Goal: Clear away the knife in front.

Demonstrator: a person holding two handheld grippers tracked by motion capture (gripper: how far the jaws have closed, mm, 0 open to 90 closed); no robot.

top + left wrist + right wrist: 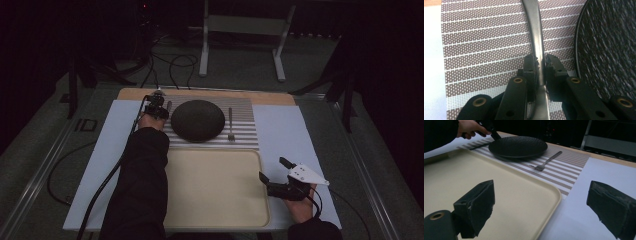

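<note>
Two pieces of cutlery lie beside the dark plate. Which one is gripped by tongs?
The knife left of the plate, clamped in the left tongs. The fork on the plate's right lies untouched on the striped mat.

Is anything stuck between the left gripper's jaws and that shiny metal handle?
No. The left gripper has its jaws pressed right against the metal handle, which lies on the striped placemat beside the black plate.

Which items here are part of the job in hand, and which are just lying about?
In use:
- left gripper, shut on the knife
- striped placemat under it

Lying about:
- black plate
- fork
- beige tray
- right gripper, open
</note>
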